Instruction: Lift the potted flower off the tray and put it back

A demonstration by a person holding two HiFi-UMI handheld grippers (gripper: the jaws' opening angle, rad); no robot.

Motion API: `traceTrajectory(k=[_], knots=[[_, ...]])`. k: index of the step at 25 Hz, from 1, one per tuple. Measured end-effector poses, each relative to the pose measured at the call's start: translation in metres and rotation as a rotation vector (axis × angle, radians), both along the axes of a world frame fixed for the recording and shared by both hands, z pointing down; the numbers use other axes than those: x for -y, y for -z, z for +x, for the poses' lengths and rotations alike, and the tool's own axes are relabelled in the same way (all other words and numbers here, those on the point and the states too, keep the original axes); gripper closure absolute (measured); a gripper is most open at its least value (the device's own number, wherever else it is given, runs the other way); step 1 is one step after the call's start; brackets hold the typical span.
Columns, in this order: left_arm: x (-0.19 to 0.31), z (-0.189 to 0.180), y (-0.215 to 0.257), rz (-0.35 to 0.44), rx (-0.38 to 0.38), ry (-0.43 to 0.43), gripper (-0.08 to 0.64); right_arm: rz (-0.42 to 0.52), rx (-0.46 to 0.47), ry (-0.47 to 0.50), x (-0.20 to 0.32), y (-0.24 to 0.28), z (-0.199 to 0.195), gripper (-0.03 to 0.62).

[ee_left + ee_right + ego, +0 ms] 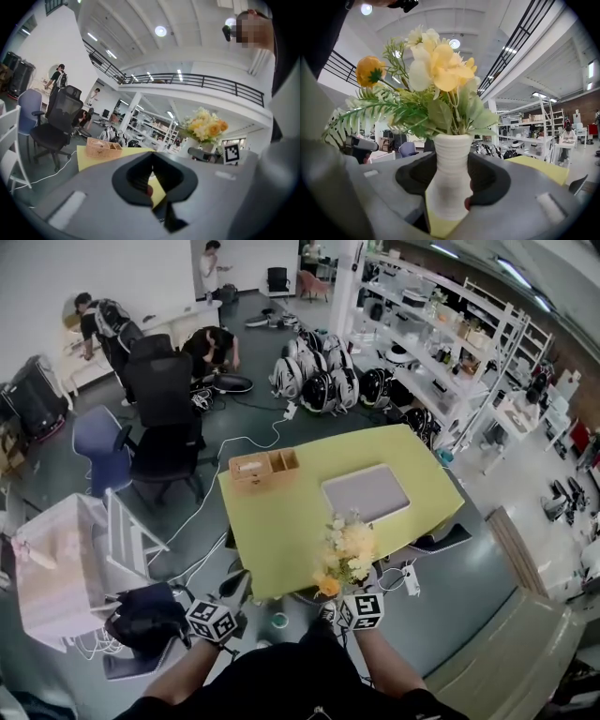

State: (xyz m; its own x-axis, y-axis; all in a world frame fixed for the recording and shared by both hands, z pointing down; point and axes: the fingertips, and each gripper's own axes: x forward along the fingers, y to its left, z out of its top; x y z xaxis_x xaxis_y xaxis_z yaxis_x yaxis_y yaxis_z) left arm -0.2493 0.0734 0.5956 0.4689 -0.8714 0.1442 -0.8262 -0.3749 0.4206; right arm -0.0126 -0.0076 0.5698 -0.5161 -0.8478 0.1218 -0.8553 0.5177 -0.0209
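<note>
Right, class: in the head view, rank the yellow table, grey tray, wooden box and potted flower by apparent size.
1. yellow table
2. grey tray
3. potted flower and wooden box: these look alike, and the flower sits nearer the camera, so I won't rank them.

Open-plan robotics lab hall. Evidence: white shelving racks (441, 324) loaded with equipment at 1 o'clock; black-and-white rounded devices (319, 381) massed on the floor at 12; trailing cables (251, 439); office chairs (164, 418) at 10; mezzanine railing (201, 82) overhead.
</note>
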Motion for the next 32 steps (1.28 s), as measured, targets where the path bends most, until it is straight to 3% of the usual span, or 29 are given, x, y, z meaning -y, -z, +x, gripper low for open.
traceTrajectory(k=[5, 10, 32], knots=[[-0.017, -0.005, 0.006, 0.045, 0.061, -0.005, 0.552, 0.006, 0.003, -0.005, -0.015, 0.003, -0.009, 0.383], [-0.026, -0.013, 0.011, 0.061, -0.016, 0.011, 0.552, 0.012, 0.003, -0.019, -0.027, 0.003, -0.013, 0.383], [-0.03, -0.018, 0.0, 0.018, -0.026, 0.001, 0.552, -0.007, -0.007, -0.034, -0.031, -0.002, -0.014, 0.382]])
